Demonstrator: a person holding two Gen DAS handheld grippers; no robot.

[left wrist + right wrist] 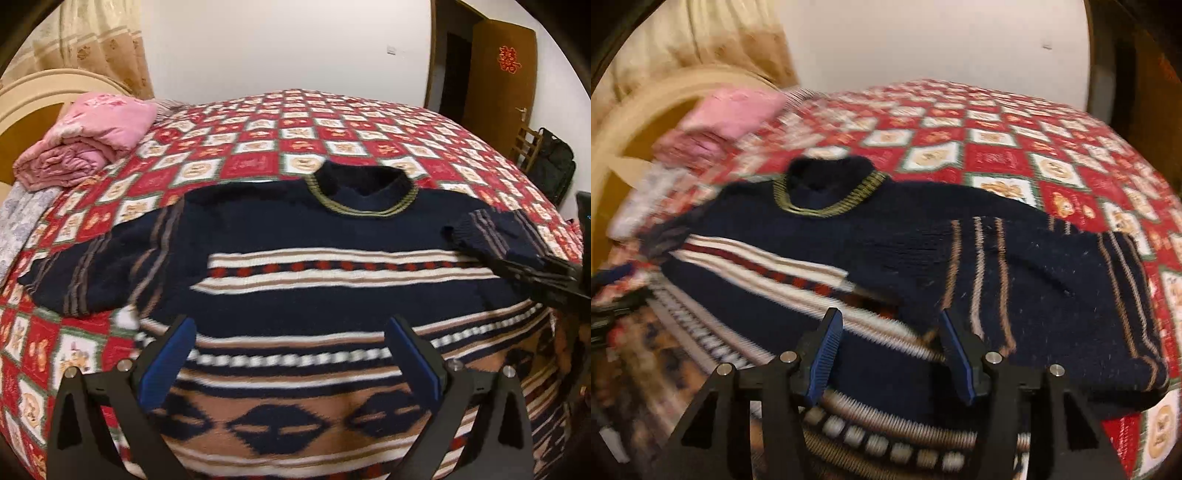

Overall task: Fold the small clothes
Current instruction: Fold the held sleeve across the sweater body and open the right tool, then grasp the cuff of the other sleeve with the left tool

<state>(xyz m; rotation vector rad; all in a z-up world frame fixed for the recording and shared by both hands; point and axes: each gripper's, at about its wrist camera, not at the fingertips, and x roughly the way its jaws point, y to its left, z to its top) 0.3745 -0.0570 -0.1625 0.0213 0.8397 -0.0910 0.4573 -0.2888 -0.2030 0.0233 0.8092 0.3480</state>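
A navy knit sweater [314,236] with white, red and tan bands lies face up on the bed, collar away from me. Its left sleeve [85,273] is spread out to the side. Its right sleeve [1034,295] lies folded partly over the body. My left gripper [291,332] is open and empty, hovering over the sweater's lower middle. My right gripper [890,325] is open and empty, just above the sweater body beside the right sleeve. In the left wrist view the right gripper's black body [583,236] shows at the far right edge by that sleeve.
The bed has a red and white checked quilt [258,147]. A folded pink blanket [92,136] lies at the back left by the curved cream headboard [29,96]. A brown door [498,74] and a dark bag [550,166] stand at the right.
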